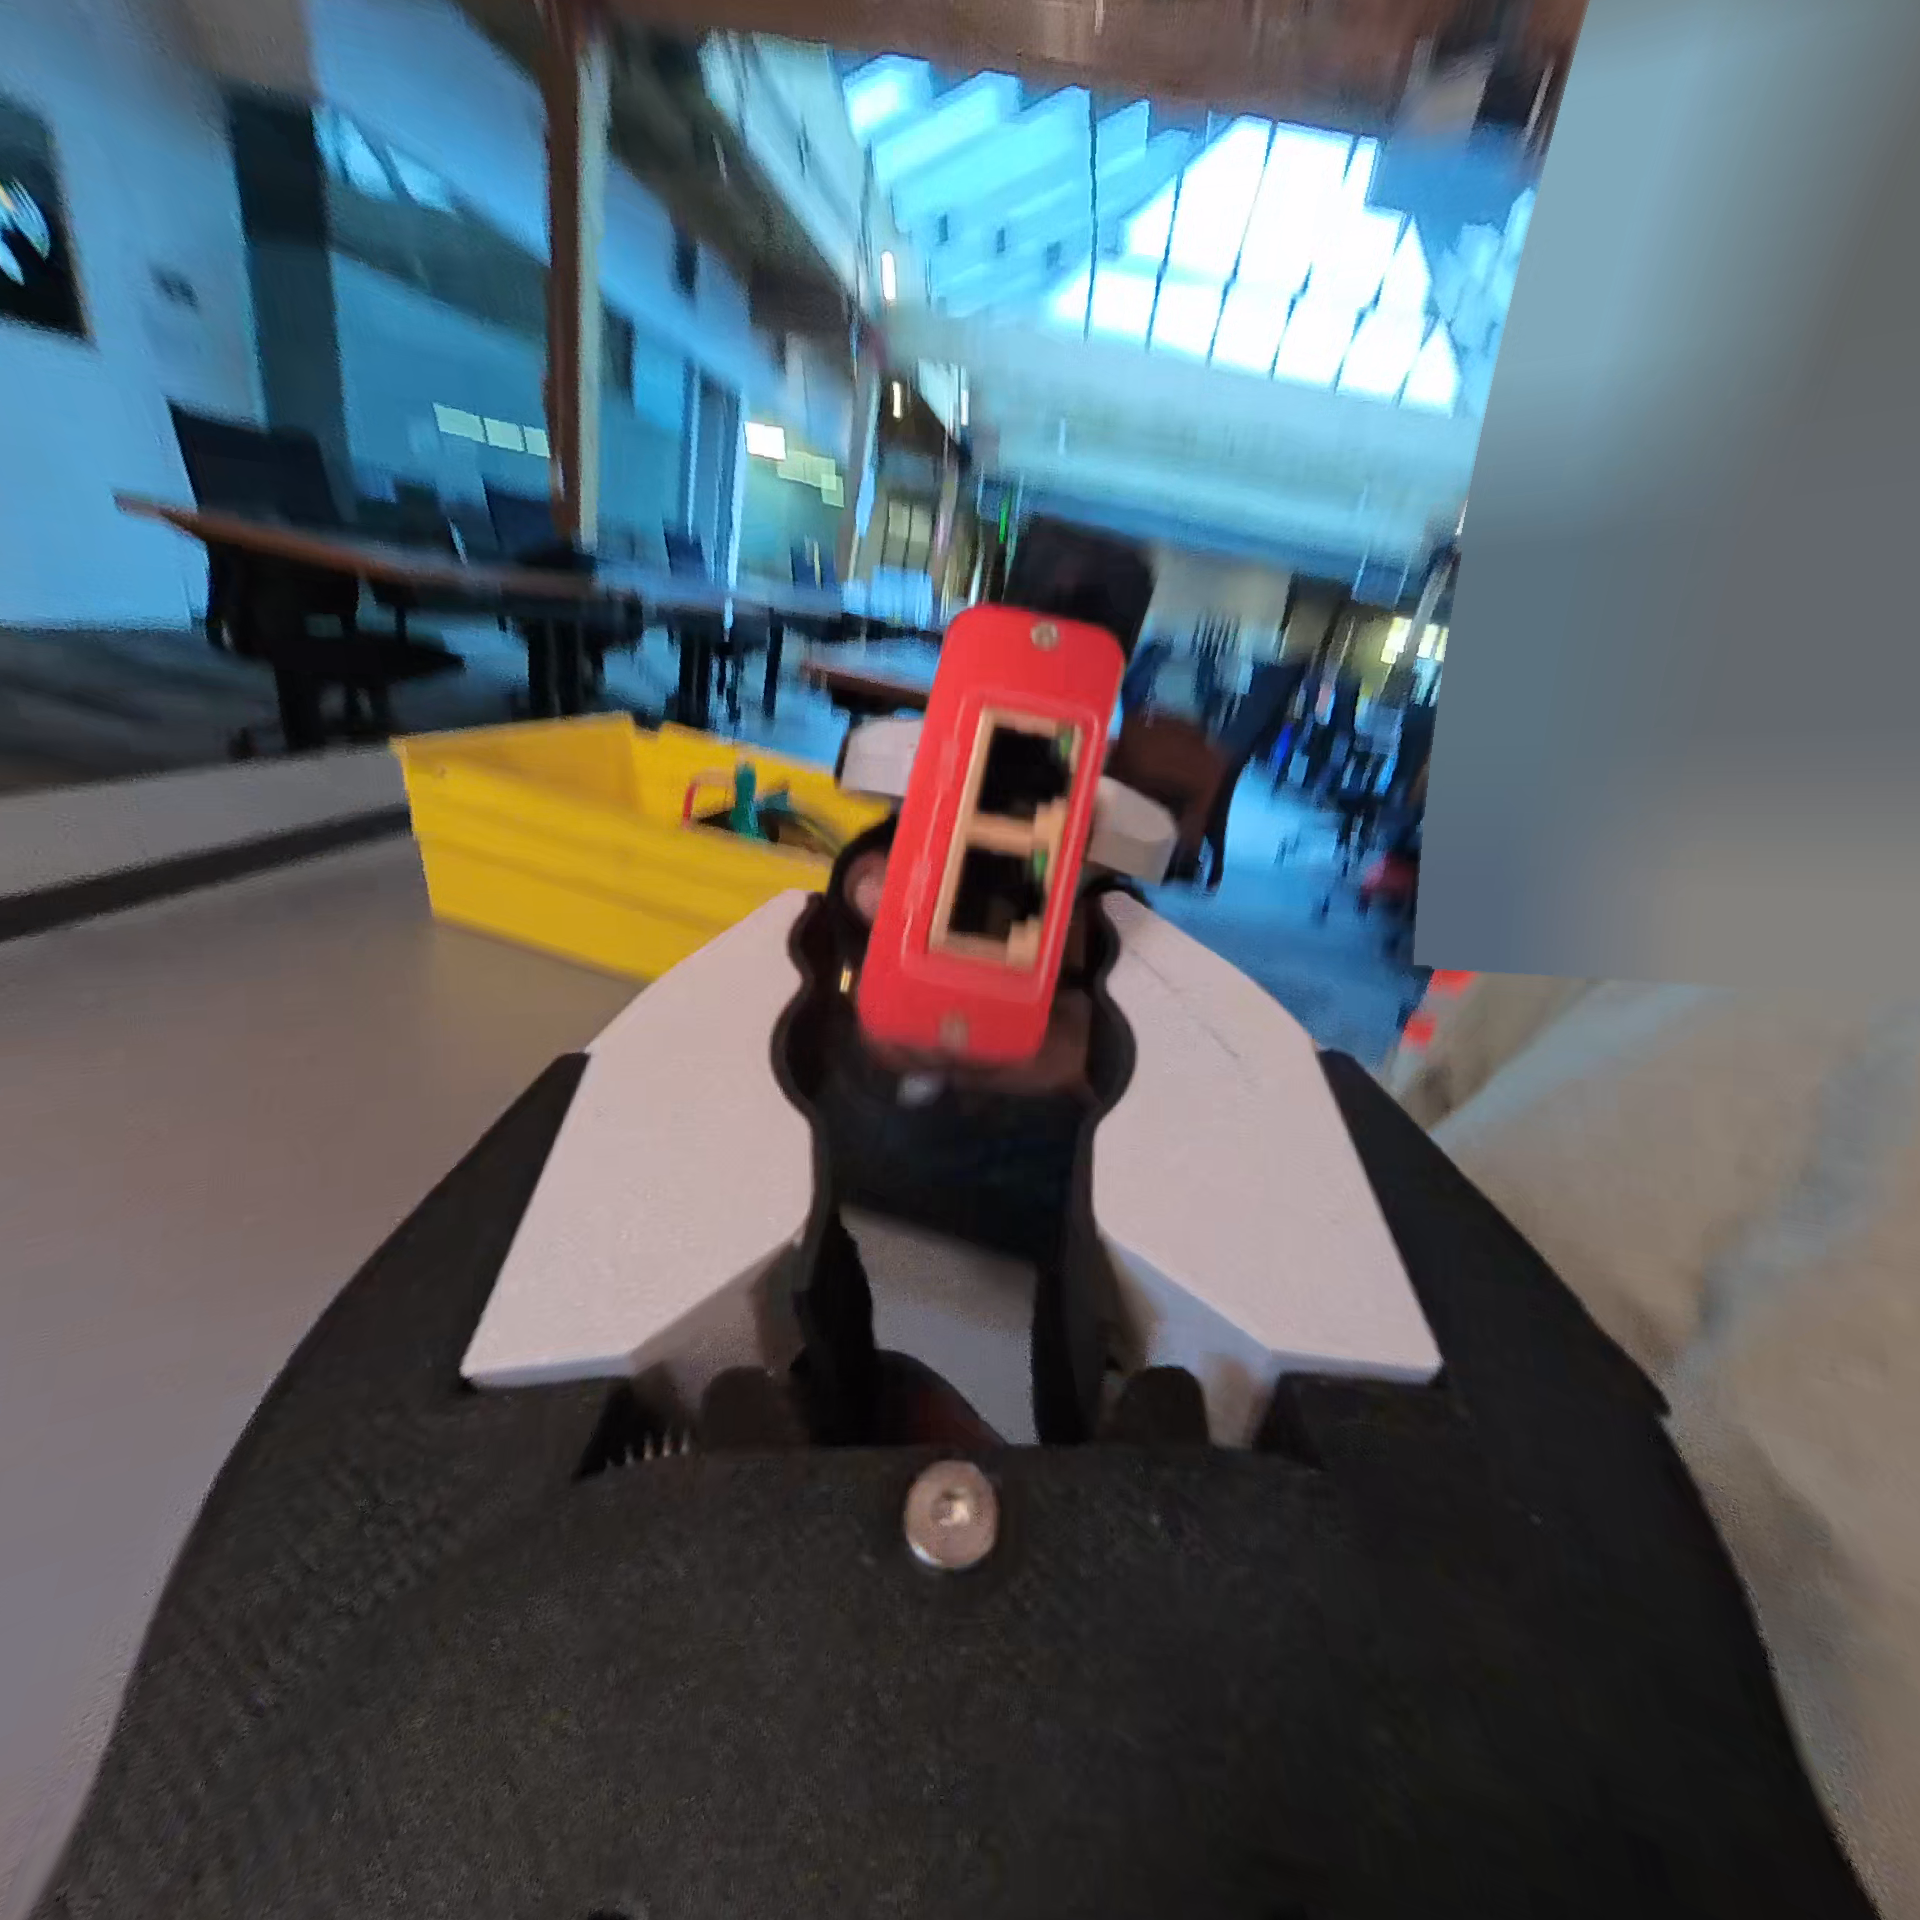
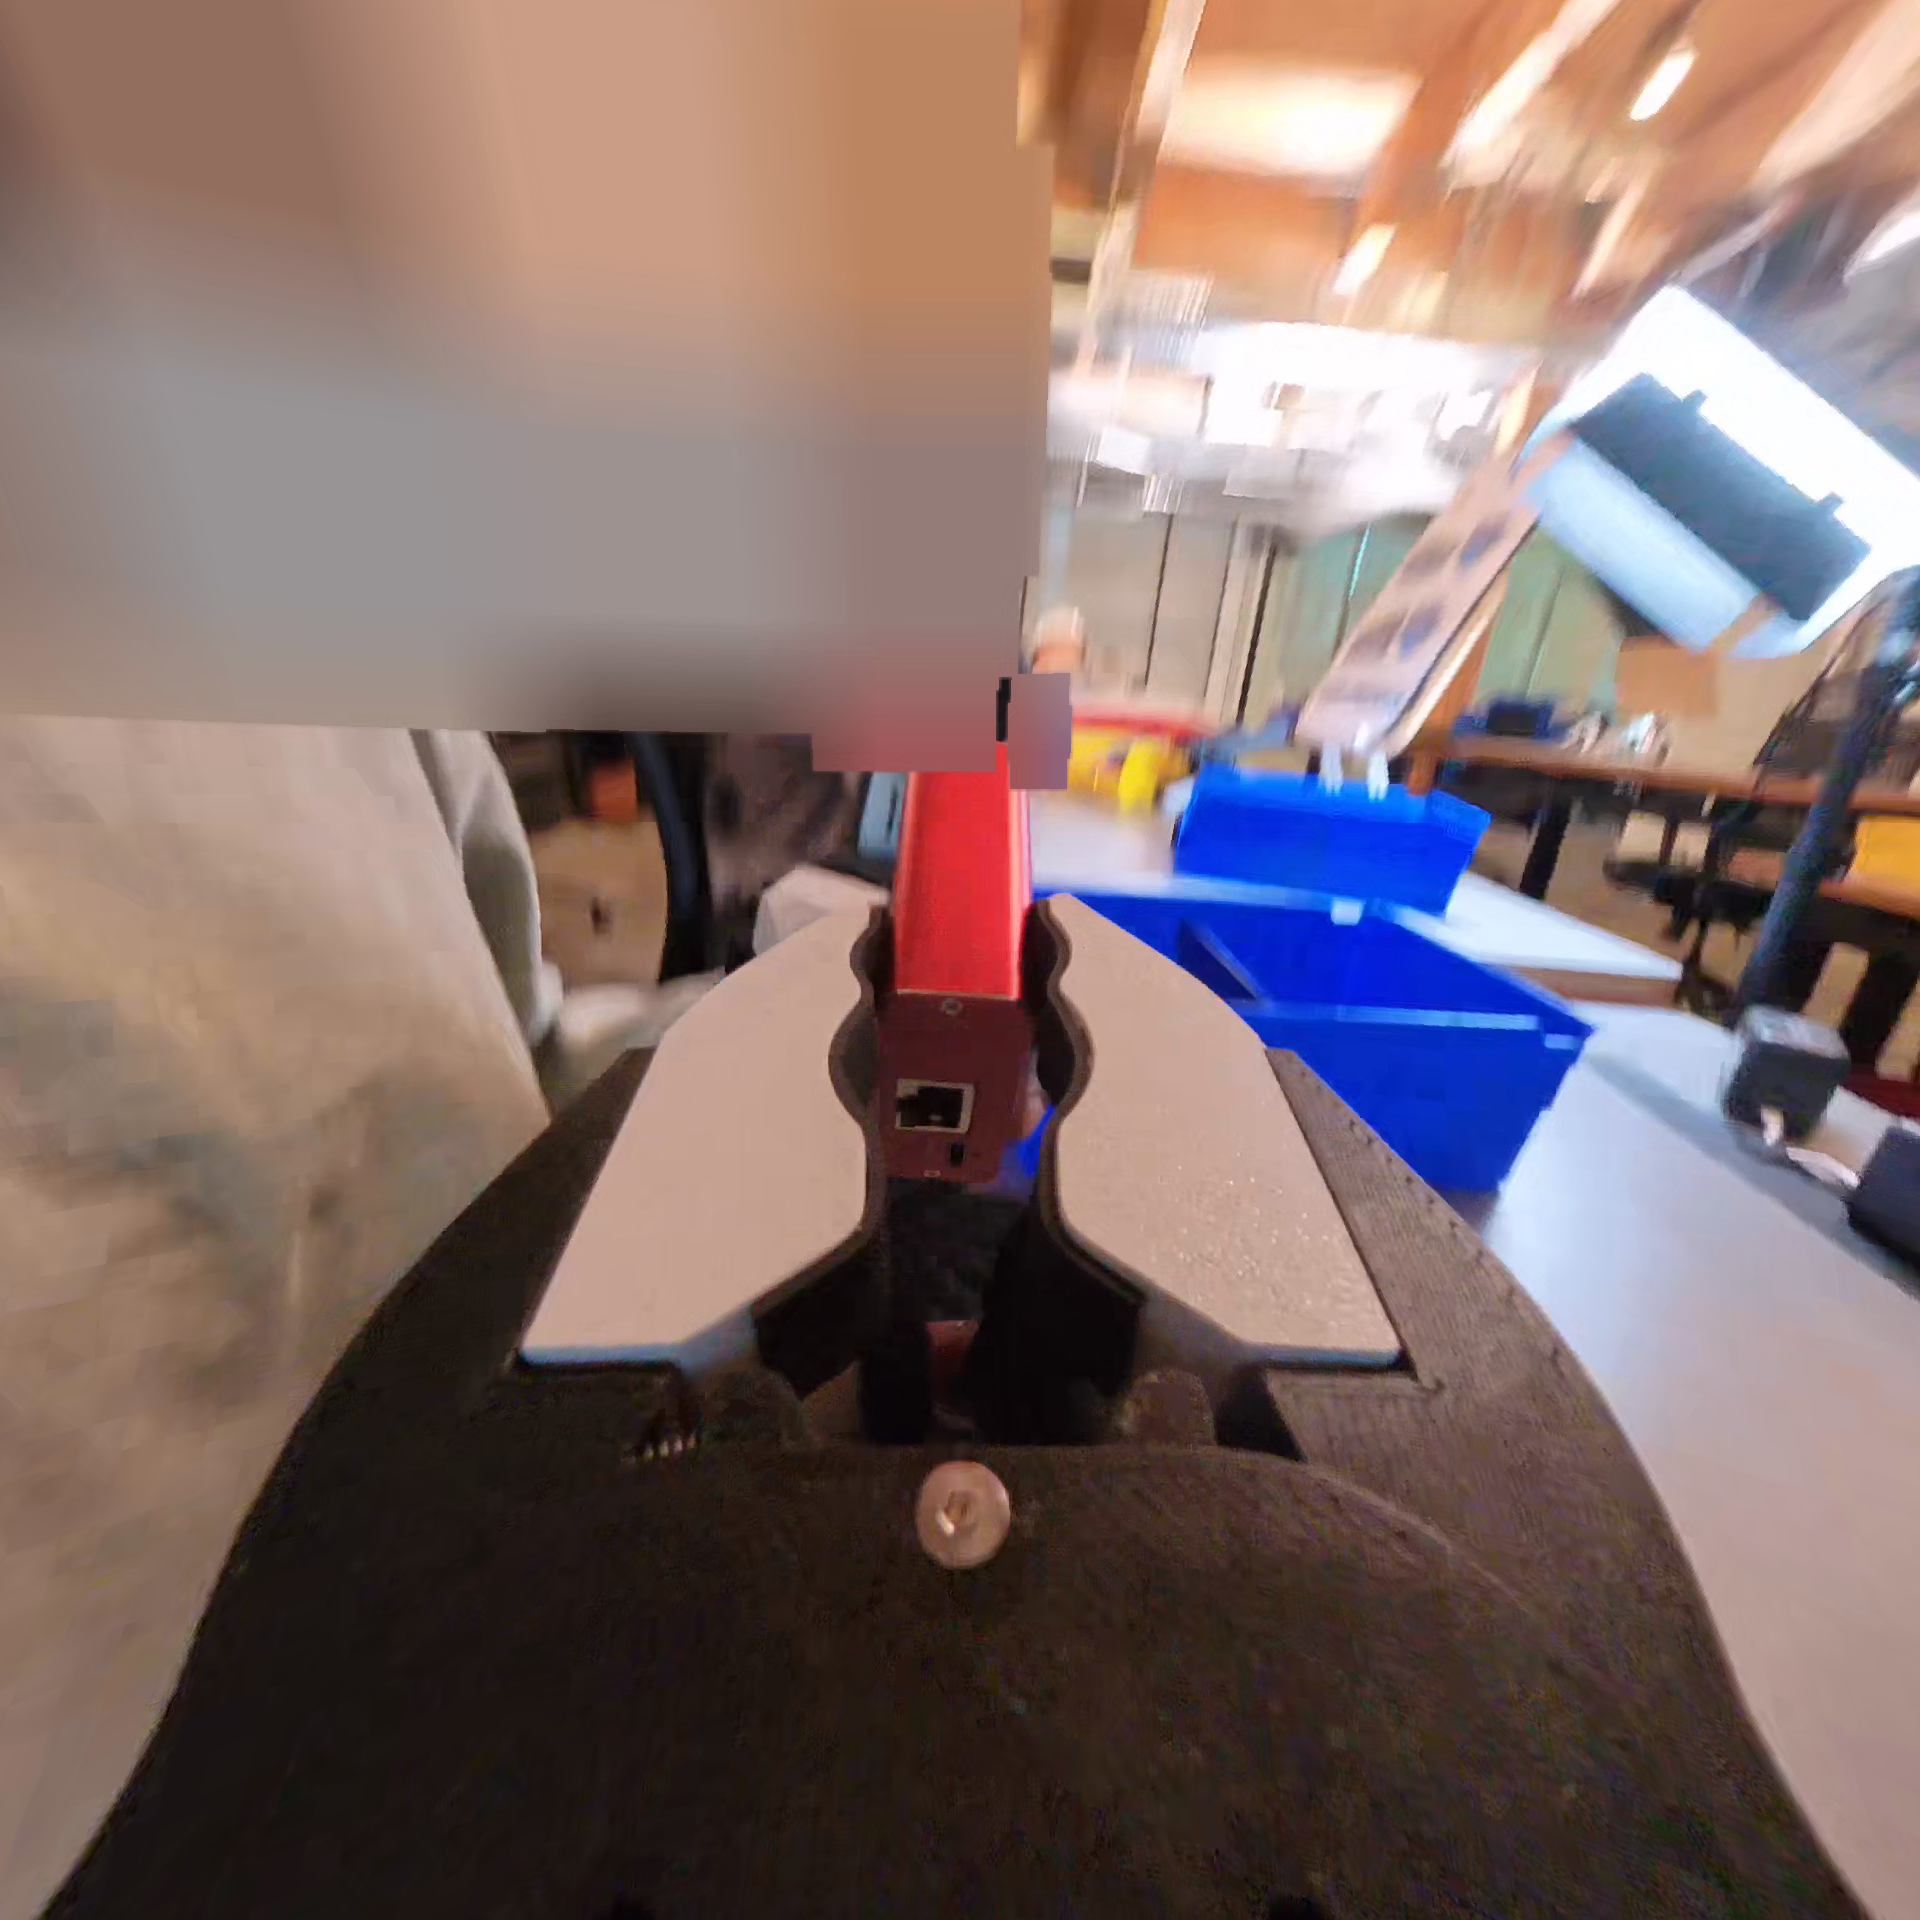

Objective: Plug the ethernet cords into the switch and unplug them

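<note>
Red switch (image 1: 992, 831) — clamped btwn both tongs, left (image 1: 961, 940) & right (image 2: 956, 966).

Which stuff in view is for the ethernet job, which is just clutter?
Job: red switch, right gripper clamped on it, cords in the yellow bin.
Lying about: blue bins, black adapter on the table.

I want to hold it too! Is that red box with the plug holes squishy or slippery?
Probably not squishy: the red switch keeps straight, sharp edges between the right hand-held gripper fingers. Its smooth, metal-looking sides might be slippery. It likely won't roll, being flat-sided.
</note>
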The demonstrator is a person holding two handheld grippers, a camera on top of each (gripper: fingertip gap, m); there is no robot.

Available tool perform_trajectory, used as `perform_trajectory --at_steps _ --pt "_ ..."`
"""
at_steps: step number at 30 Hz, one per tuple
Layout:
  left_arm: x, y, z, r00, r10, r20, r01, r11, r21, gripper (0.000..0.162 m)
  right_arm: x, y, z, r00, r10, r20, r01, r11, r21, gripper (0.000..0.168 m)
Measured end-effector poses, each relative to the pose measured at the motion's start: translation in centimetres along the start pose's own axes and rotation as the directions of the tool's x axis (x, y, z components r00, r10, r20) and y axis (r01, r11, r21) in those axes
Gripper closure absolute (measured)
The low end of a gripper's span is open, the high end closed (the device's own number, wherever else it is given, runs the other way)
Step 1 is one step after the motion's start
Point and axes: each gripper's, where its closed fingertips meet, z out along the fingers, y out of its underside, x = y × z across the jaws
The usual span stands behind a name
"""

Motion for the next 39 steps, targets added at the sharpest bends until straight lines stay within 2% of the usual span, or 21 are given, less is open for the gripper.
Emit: perform_trajectory --at_steps 2,5,7,9,11,12,13,14,16,19,21,22,24,29,31,33,34,37,39 --pt "0.0 -1.1 0.3 0.999 -0.049 -0.005 0.049 0.991 0.123 0.110 0.7 -1.5 -0.7 0.996 0.079 -0.034 -0.071 0.980 0.183 0.142" --pt "0.0 -1.5 0.8 0.999 -0.048 0.015 0.044 0.980 0.192 0.111 0.9 -2.2 -1.2 0.990 0.136 -0.042 -0.116 0.940 0.321 0.142" --pt "0.3 -1.7 0.8 1.000 -0.029 0.010 0.026 0.978 0.207 0.135 1.0 -2.0 -1.2 0.987 0.152 -0.060 -0.122 0.930 0.347 0.141" --pt "0.2 -1.2 0.6 0.999 0.025 0.022 -0.028 0.989 0.144 0.136 0.9 -1.5 -1.3 0.985 0.164 -0.058 -0.138 0.938 0.319 0.142" --pt "-0.2 -0.2 0.3 0.991 0.122 0.055 -0.122 0.992 0.006 0.136 0.9 -0.2 -1.4 0.987 0.145 -0.065 -0.129 0.971 0.203 0.140" --pt "-0.5 0.5 0.0 0.975 0.204 0.084 -0.198 0.977 -0.078 0.136 1.1 0.4 -1.8 0.989 0.120 -0.088 -0.108 0.985 0.131 0.135" --pt "-1.0 1.2 -0.3 0.947 0.302 0.109 -0.282 0.944 -0.172 0.136 1.5 0.7 -2.2 0.989 0.078 -0.126 -0.070 0.995 0.066 0.121" --pt "-1.5 1.9 -0.7 0.910 0.396 0.124 -0.353 0.896 -0.271 0.135 1.8 0.8 -2.6 0.987 0.020 -0.159 -0.020 1.000 0.001 0.113" --pt "-3.1 2.8 -1.3 0.812 0.554 0.185 -0.436 0.786 -0.438 0.136 1.8 1.0 -2.9 0.977 -0.085 -0.194 0.057 0.988 -0.143 0.109" --pt "-6.3 2.0 -2.4 0.533 0.776 0.336 -0.498 0.609 -0.617 0.136 3.6 2.3 -3.2 0.916 -0.143 -0.375 -0.017 0.920 -0.392 0.097" --pt "-7.3 1.4 -2.7 0.360 0.856 0.370 -0.507 0.513 -0.692 0.136 4.6 3.0 -3.0 0.850 -0.194 -0.491 -0.067 0.883 -0.465 0.091" --pt "-7.5 1.4 -2.6 0.306 0.878 0.367 -0.511 0.477 -0.715 0.136 4.7 3.2 -2.4 0.834 -0.212 -0.510 -0.068 0.877 -0.476 0.090" --pt "-7.7 1.7 -2.4 0.250 0.902 0.352 -0.501 0.431 -0.750 0.136 4.7 3.8 -1.3 0.823 -0.210 -0.528 -0.083 0.875 -0.477 0.087" --pt "-7.7 2.2 -2.3 0.173 0.943 0.285 -0.503 0.333 -0.798 0.136 5.2 5.4 -0.2 0.815 -0.174 -0.552 -0.155 0.853 -0.498 0.089" --pt "-7.6 2.3 -2.2 0.162 0.948 0.274 -0.513 0.318 -0.797 0.136 5.6 5.5 -0.7 0.804 -0.216 -0.555 -0.141 0.836 -0.530 0.099" --pt "-7.2 2.2 -1.8 0.184 0.937 0.296 -0.545 0.347 -0.763 0.136 5.5 5.1 -0.8 0.815 -0.228 -0.532 -0.111 0.840 -0.531 0.100" --pt "-6.9 2.3 -1.4 0.232 0.921 0.314 -0.559 0.391 -0.731 0.133 5.4 4.9 -0.9 0.821 -0.241 -0.518 -0.086 0.844 -0.530 0.100" --pt "-6.5 2.4 -0.9 0.447 0.807 0.386 -0.518 0.585 -0.623 0.100 6.2 3.3 -2.9 0.790 -0.318 -0.525 -0.032 0.832 -0.553 0.100" --pt "-6.3 1.9 -1.0 0.573 0.693 0.438 -0.474 0.716 -0.513 0.093 7.5 1.4 -5.8 0.745 -0.362 -0.560 -0.032 0.820 -0.572 0.100"
